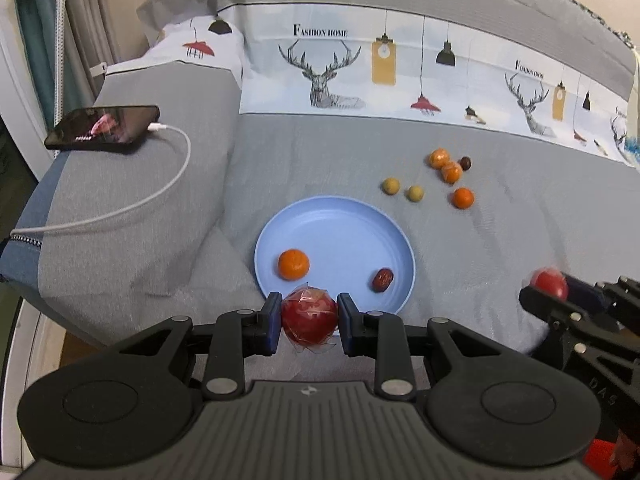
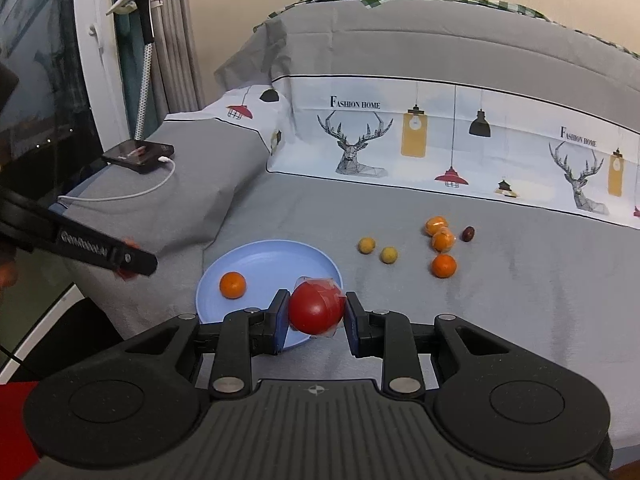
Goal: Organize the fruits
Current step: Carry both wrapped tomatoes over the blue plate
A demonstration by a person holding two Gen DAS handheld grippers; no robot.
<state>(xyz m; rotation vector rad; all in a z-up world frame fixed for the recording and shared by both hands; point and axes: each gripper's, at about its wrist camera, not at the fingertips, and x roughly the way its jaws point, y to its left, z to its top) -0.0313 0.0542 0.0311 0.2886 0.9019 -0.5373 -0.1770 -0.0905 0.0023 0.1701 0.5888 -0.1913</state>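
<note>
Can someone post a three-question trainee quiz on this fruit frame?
1. True or false: both grippers are empty.
2. How many fruits lie on the blue plate?
3. What is plugged into the phone: A) white cable, B) black earphones, C) nothing?

Key:
1. False. The left gripper and the right gripper each have their jaws shut on a wrapped red fruit.
2. Two: an orange and a red date.
3. A, the white cable.

plate [image 2: 256,260] near rim hidden behind fingers [image 2: 280,316]
</note>
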